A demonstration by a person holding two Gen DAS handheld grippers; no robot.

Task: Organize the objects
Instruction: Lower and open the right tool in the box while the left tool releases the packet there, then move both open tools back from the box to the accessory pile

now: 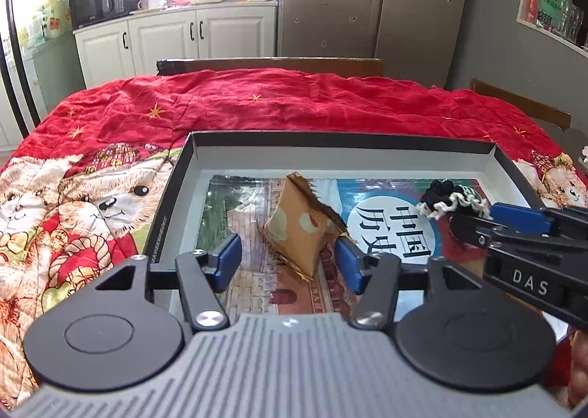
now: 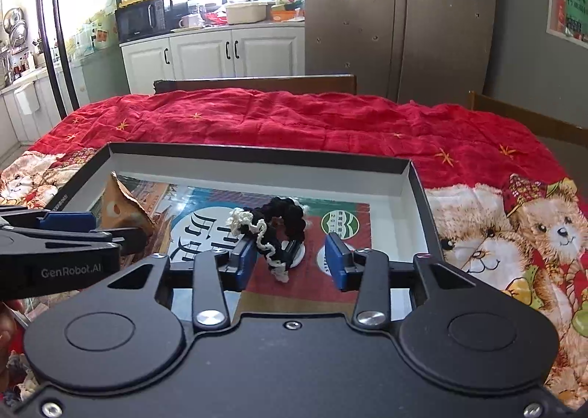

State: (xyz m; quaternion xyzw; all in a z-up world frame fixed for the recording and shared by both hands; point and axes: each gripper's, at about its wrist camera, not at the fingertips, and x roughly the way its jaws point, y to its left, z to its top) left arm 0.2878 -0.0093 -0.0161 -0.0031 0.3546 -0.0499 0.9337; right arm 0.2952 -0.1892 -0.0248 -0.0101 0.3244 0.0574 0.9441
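Note:
A shallow black box with white inner walls lies on the red quilt, a printed sheet covering its floor. An orange snack packet stands in it between the blue pads of my left gripper. Those jaws stand apart, with a gap on the left side of the packet. A black scrunchie with cream trim rests in the box between the pads of my right gripper. It leans by the left pad and is clear of the right one. Each gripper shows in the other's view.
The red teddy-bear quilt covers the table around the box. Wooden chair backs stand at the far and right edges. White kitchen cabinets and a steel fridge lie beyond.

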